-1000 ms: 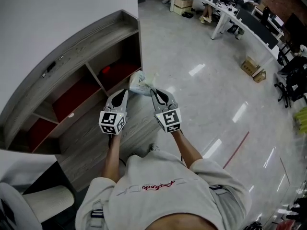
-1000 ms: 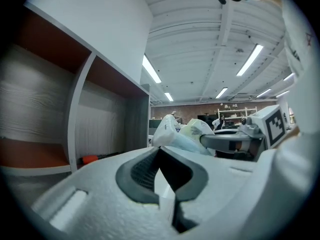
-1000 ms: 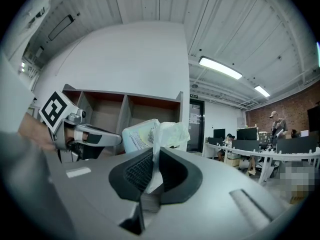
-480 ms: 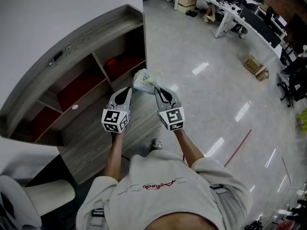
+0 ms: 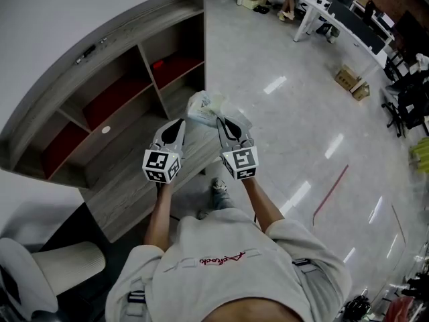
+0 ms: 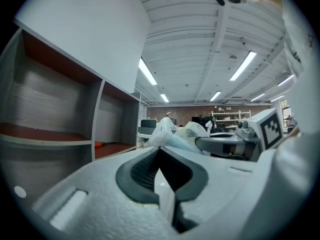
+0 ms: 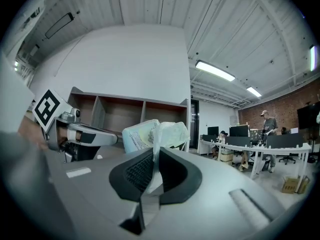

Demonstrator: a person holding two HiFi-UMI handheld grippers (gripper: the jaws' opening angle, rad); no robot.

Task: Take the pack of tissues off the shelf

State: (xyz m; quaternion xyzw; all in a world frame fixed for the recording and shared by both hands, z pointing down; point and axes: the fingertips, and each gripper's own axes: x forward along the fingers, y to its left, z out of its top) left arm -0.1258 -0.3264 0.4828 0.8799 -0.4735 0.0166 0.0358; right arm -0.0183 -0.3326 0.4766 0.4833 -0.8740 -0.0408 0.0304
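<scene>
– Whereabouts of the pack of tissues (image 5: pixel 204 107)?
– Off the shelf (image 5: pixel 100 42), in no compartment. Out in front of its right end, at the tip of the right gripper (image 5: pixel 222 121).

– Held how?
– By a fold of thin, crinkled film, pinched tight between ribbed dark pads. Soft and puffy, pillow-shaped, pale with a faint green tint. Some print on one face, too small to read.

– And the left gripper (image 5: pixel 179 123)?
– Closed as well, on nothing, with the pads meeting in a narrow V. Level, just beside the right one, tip near the pack. Touching it or not, impossible to say.

– Make of the shelf?
– Grey wood-grain boards, matt, square-cut, bent into a curve by the lens. Reddish-brown floors inside the open compartments.

– Below all that?
– Pale, glossy floor (image 5: pixel 295 133), streaked with lamp reflections.

– Anything hard to make out?
– A small red thing (image 5: pixel 157 64) deep in the far compartment, shape unclear. A little white disc (image 5: pixel 106 130) on a lower board, nature unknown. Left end of the shelf lost in shadow. Lower half of the pack hidden behind the grey jaw shells in both gripper views. A rounded white chair (image 5: pixel 60 274) at the lower left, cut off by the frame edge.
</scene>
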